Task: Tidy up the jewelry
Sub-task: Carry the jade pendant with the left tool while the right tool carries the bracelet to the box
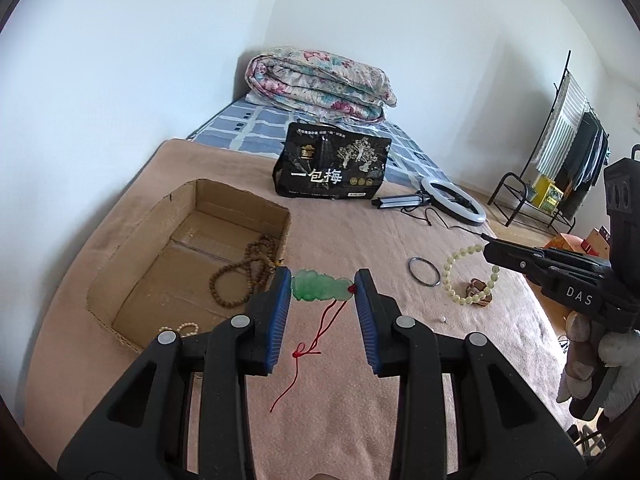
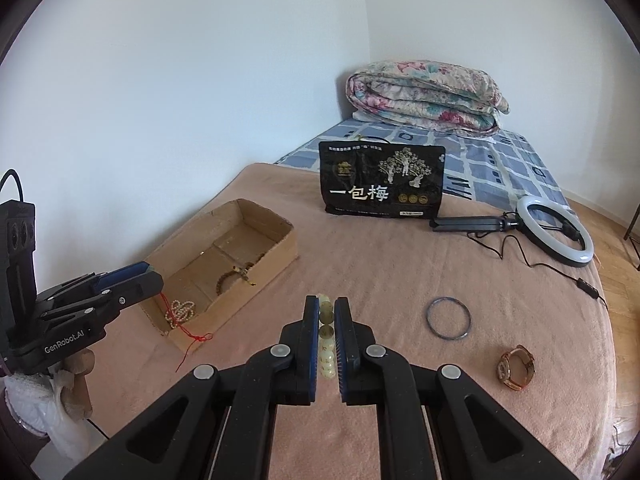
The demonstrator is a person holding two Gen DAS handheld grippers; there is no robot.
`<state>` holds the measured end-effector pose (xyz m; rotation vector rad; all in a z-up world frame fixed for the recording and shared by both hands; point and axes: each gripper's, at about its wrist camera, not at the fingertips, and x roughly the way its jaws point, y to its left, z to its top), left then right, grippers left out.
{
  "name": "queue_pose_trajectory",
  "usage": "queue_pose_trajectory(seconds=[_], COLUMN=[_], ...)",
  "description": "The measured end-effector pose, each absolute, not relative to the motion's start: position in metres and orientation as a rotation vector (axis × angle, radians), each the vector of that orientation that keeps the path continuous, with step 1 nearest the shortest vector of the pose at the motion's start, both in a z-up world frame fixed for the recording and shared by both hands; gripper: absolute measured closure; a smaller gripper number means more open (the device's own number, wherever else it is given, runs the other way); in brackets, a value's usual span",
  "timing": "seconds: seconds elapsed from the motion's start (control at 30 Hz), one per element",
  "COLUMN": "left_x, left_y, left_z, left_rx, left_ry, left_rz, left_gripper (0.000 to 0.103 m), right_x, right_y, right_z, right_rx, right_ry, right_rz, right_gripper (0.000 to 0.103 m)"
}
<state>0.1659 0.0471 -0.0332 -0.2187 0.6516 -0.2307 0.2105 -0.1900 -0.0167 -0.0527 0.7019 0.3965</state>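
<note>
Green pendant (image 1: 320,289) w/ red cord (image 1: 316,344) betw. blue pads (image 1: 280,312); brown beads (image 1: 244,272) left; floral quilt (image 1: 320,80) far ahead.

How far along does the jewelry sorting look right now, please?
Done: brown beads and a pearl strand lie in the cardboard box. In hand: left tongs hold the green pendant; right tongs clamp the pale bead bracelet. Left: bangle and watch.

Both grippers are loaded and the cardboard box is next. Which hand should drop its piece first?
Left, probably. The left gripper holds the green pendant right beside the cardboard box; the right gripper, shut on the pale bead bracelet, sits further from it.
</note>
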Motion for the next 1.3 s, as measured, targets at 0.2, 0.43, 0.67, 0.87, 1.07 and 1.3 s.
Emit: queue_pose_trajectory(seconds=[0.2, 0.43, 0.67, 0.87, 1.07, 1.3], left_x=[0.170, 0.175, 0.184, 0.192, 0.202, 0.214], left_y=[0.080, 0.109, 0.130, 0.145, 0.154, 0.161], left_z=[-0.030, -0.027, -0.029, -0.034, -0.048, -0.070], left_rx=[-0.245, -0.251, -0.258, -0.269, -0.265, -0.278], left_ry=[0.637, 0.624, 0.622, 0.625, 0.651, 0.688], left_rz=[-0.189, -0.149, -0.117, -0.099, -0.087, -0.073], left_gripper=[0.070, 0.070, 0.071, 0.071, 0.071, 0.071], right_x=[0.218, 0.229, 0.241, 0.250, 0.265, 0.282], right_y=[-0.156, -0.118, -0.086, -0.060, -0.042, -0.026], right_z=[-0.013, -0.014, -0.017, -0.022, -0.036, -0.057], right_rx=[-0.083, -0.106, -0.121, -0.134, -0.120, -0.131], right_ry=[0.695, 0.697, 0.707, 0.717, 0.749, 0.786], right_rz=[0.440, 0.483, 0.520, 0.545, 0.566, 0.571], right_gripper=[0.098, 0.098, 0.098, 0.098, 0.098, 0.098])
